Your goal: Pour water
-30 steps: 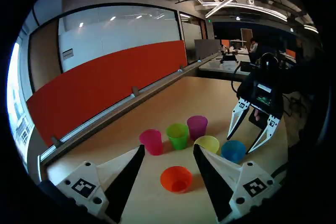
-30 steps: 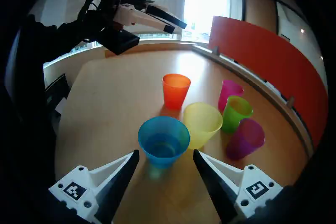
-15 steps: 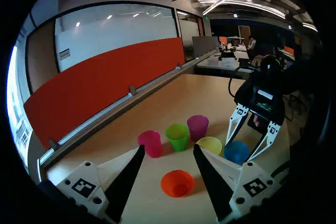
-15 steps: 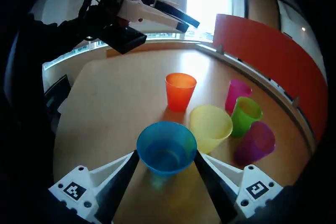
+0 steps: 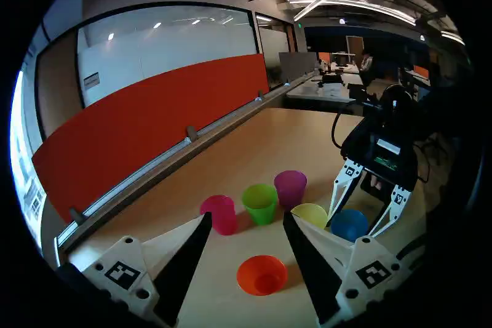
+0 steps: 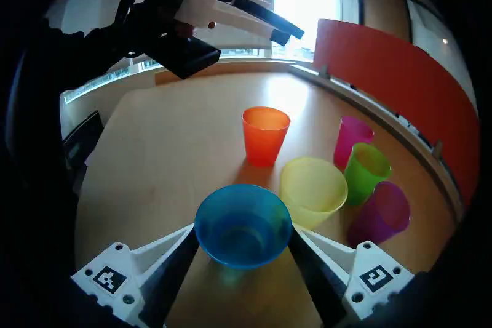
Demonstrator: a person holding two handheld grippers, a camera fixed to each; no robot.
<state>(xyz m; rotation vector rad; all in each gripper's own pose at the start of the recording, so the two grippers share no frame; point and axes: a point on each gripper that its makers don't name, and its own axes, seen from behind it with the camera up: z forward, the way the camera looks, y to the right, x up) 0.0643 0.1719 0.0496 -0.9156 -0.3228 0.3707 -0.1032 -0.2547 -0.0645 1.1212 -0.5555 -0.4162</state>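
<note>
A big light wooden table, with a long red-orange wall panel along one edge. Up in the air over the table, the left gripper, white fingers spread wide, holding nothing. Down low, the right gripper, fingers wide too, one on each side of the round blue plastic cup. Maybe a little water inside, but hard to be sure. Just beside the blue one, a yellow plastic cup. Behind those, an orange plastic cup standing alone. Nearer the panel, close together in a row, a purple plastic cup, a green plastic cup and a pink plastic cup.
</note>
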